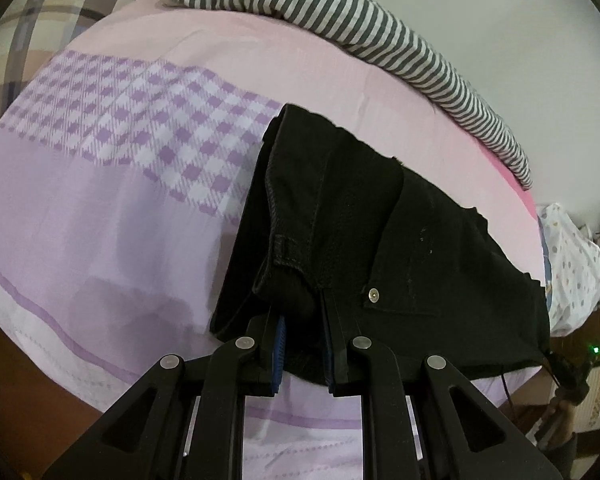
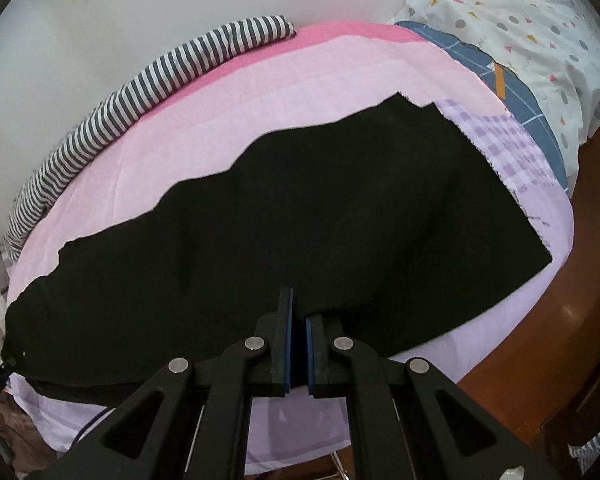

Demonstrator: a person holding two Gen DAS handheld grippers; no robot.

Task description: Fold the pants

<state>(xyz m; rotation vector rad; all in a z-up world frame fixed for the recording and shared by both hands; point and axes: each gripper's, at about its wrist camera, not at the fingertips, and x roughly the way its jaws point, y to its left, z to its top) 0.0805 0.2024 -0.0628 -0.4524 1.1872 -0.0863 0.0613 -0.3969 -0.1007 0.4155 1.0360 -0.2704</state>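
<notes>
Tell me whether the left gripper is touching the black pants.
Touching. The left wrist view shows the left gripper closed on the waistband edge of the black pants, fabric bunched between its blue pads.

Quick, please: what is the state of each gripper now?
Left gripper: shut on the black pants, at the waistband.
Right gripper: shut on the black pants' near edge.

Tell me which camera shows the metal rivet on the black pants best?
The left wrist view: the rivet shines clearly on the black pants, just above the left gripper. The right wrist view shows only plain black cloth, with no rivet visible.
</notes>
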